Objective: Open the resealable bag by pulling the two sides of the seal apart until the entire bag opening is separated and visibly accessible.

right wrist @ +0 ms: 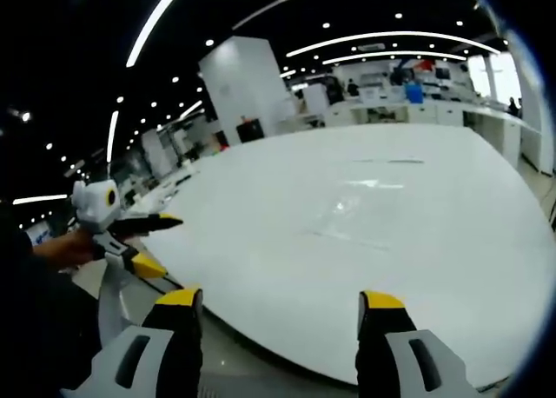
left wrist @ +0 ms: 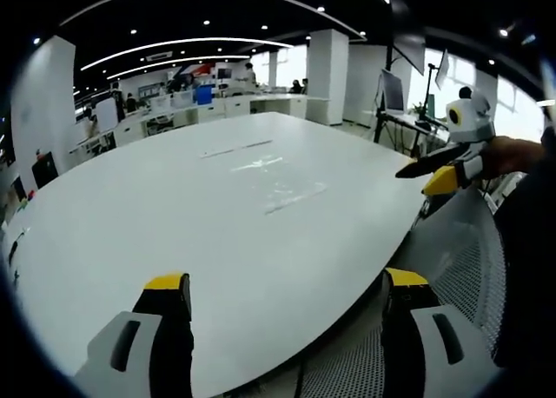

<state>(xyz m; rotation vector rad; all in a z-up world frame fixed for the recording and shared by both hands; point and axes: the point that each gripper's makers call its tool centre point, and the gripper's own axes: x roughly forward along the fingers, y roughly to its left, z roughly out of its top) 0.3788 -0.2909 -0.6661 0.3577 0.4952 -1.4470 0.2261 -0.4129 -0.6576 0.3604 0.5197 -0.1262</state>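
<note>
Left gripper view: left gripper wide open, empty; right gripper likewise; bag untouched on table.

Both views low at table edge, facing across, sharing tabletop

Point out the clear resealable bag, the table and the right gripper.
Resealable bag (left wrist: 282,189), left gripper view, on its clear middle.
Table (left wrist: 130,233), left gripper view, on bare white top.
Right gripper (left wrist: 427,174), left gripper view, between its fingers.
</note>
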